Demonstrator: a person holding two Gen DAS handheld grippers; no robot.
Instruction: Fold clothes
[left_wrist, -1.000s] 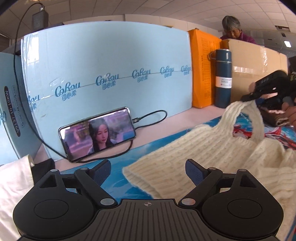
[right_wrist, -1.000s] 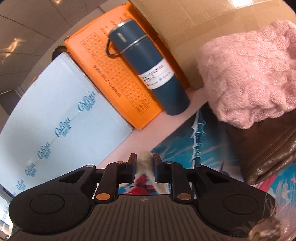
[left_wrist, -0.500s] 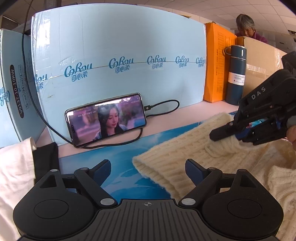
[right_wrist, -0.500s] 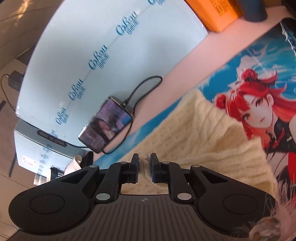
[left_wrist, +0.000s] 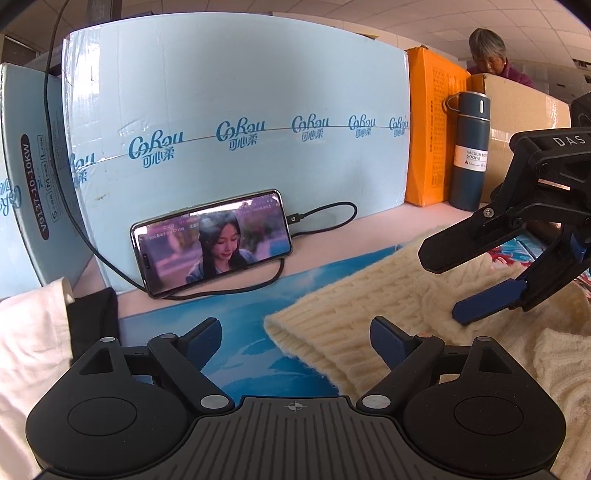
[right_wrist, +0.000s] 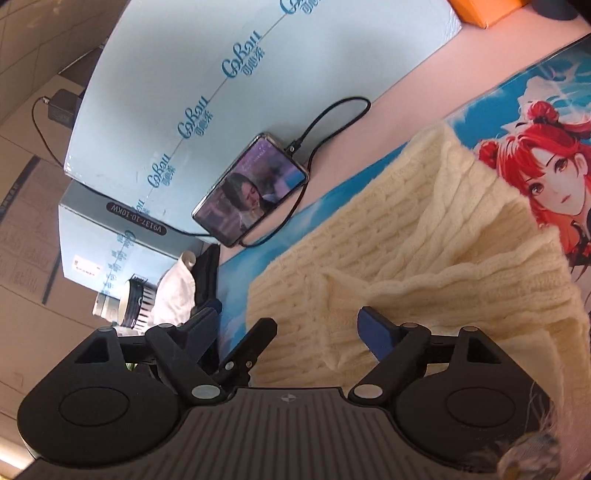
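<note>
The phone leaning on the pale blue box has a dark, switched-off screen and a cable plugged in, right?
Not quite: the phone is on, showing a video, as the left wrist view shows. It does lean on the pale blue box with a cable plugged in.

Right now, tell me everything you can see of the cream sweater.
The cream sweater is a thick cable-knit with ribbed edges, soft and woolly in look. It lies on the blue picture mat, one part folded over the body, with a ribbed edge pointing toward the phone. The right gripper is opening just above it; whether its lower pad touches the knit is unclear. The left gripper is open and apart from it.
</note>
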